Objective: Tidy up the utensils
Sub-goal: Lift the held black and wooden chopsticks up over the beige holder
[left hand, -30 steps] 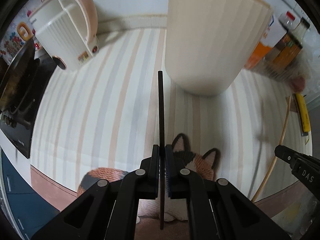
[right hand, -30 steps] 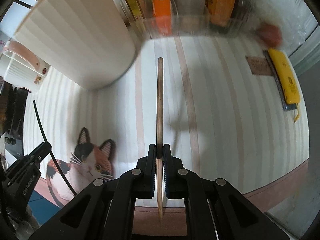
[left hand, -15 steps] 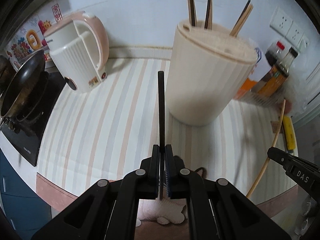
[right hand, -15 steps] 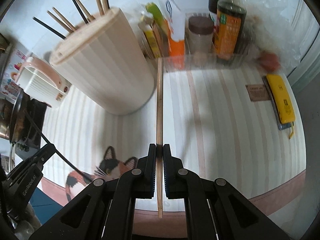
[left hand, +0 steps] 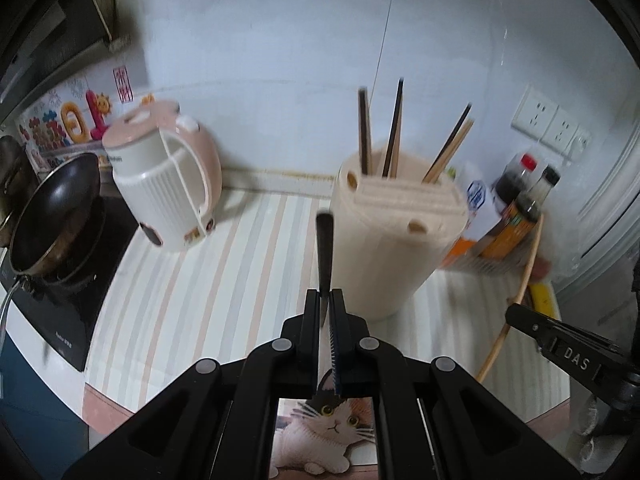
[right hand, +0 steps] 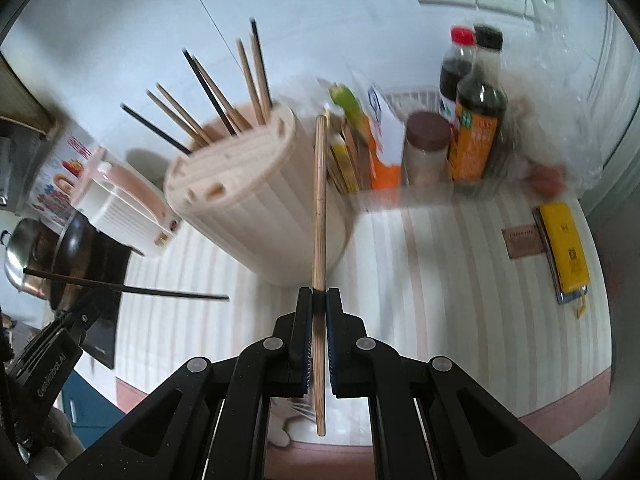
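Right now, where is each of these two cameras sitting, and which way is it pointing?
Left wrist view: rides the left gripper, looking along its fingers, shut on a black chopstick, toward the cream ribbed chopstick holder; the right gripper shows at right.
Right wrist view: rides the right gripper, fingers shut on a light wooden chopstick, facing the same holder; the left gripper shows at left.
Shared: holder, pink-and-white kettle, striped counter mat.
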A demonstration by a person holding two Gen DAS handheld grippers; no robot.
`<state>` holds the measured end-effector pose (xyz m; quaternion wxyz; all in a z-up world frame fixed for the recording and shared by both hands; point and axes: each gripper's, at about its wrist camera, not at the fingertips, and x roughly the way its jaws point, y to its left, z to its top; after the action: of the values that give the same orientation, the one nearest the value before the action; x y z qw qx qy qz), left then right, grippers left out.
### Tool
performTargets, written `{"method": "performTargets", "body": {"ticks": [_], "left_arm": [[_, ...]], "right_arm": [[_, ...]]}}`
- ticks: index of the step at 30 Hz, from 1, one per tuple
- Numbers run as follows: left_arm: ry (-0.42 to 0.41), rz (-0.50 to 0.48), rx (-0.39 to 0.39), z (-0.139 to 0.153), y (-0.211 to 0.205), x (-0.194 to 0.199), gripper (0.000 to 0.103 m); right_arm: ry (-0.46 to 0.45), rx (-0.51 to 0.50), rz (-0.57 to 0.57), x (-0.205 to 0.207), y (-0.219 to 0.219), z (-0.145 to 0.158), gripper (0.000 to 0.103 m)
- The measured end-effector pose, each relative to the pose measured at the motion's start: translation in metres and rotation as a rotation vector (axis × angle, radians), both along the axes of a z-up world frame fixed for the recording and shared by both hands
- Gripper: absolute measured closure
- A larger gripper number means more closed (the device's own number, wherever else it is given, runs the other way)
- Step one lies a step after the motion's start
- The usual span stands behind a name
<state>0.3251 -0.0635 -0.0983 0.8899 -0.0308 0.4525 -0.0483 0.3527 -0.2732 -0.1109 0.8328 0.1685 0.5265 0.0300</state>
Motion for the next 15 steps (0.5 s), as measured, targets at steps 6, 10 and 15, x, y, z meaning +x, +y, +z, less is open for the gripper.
{"method": "performTargets", "body": {"ticks": [6,10,15], "left_arm": [[-0.037,-0.020,-0.056,0.040,0.004,0.000,0.101],[-0.082,-0.040,-0.074,0.068,0.001,-0.001,0.101],[-0.148,-0.055,-0.110,0.107,-0.003,0.005,0.101]], "right_arm": [[-0.078,0.044,-0.007,0.013,-0.002,0.039,0.096],[-0.123,0.065,-0.006,0.024,-0.002,0.062,0.096],[-0.195,0.071,0.000,0.042,0.001,0.096,0.096]]}}
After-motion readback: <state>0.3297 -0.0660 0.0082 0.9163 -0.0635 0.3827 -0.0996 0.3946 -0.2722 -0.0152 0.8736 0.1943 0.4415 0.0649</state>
